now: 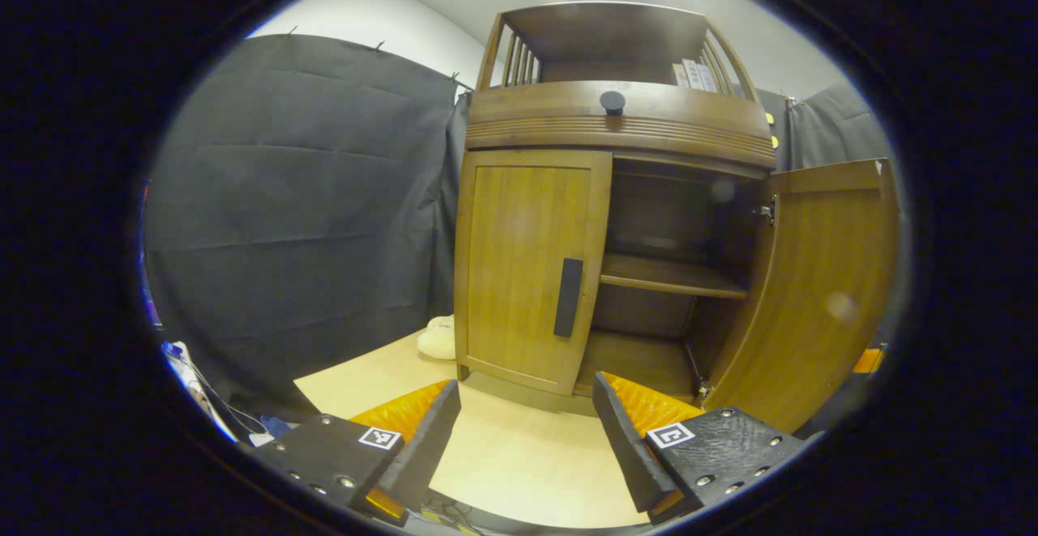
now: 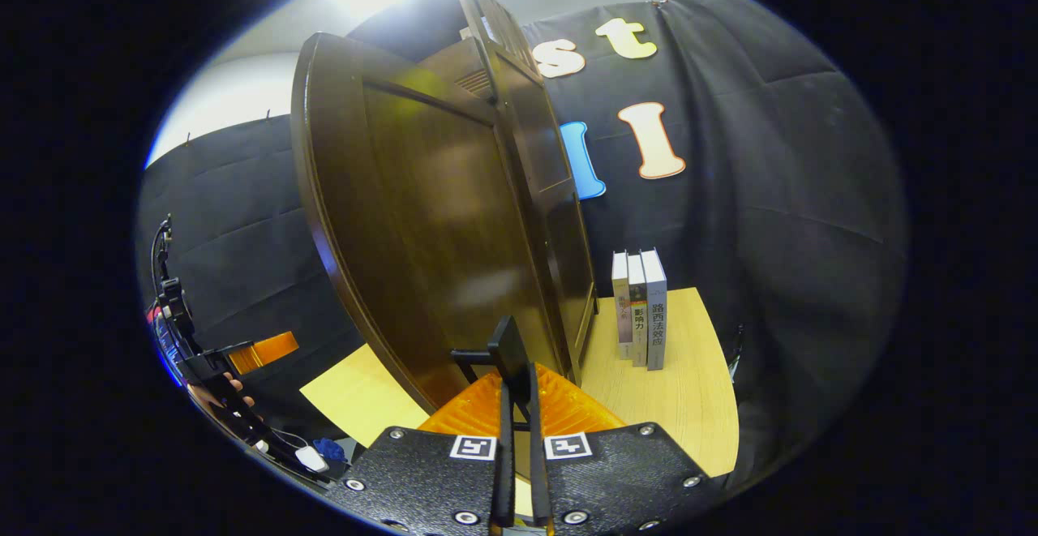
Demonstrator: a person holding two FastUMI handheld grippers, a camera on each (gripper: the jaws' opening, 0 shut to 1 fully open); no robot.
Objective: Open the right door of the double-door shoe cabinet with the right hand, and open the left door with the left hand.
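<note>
In the left gripper view, the shoe cabinet [image 1: 616, 126] stands on a pale wooden table [image 1: 519, 463] against the dark cloth wall. Its left door [image 1: 527, 268] is shut, with a dark upright handle [image 1: 568, 297] near its inner edge. The right door [image 1: 819, 293] is swung well out, baring the inner shelf [image 1: 673, 276] and the floor of the cabinet. A round dark knob [image 1: 612, 101] sits on the band above the doors, and a few books [image 1: 693, 75] stand on the open top rack. A pale soft lump [image 1: 438, 337] lies on the table just beside the cabinet's left corner. The left gripper [image 1: 527, 414] hangs in front of the closed door, apart from it, its jaws spread wide with nothing between them. In the right gripper view, the right door [image 2: 438, 236] fills the middle, seen at a slant with the cabinet's side [image 2: 543, 195] behind it. The right gripper [image 2: 519, 394] has its jaws drawn narrow and pressed on the door's dark handle [image 2: 507, 353], which sticks up between them. Three books [image 2: 641, 309] stand upright on the table [image 2: 681, 382] beside the cabinet, near the cloth wall. At the far left edge the left gripper [image 2: 259, 349] shows, with a hand [image 2: 223, 394] holding it and cables [image 2: 166, 276] trailing above.
</note>
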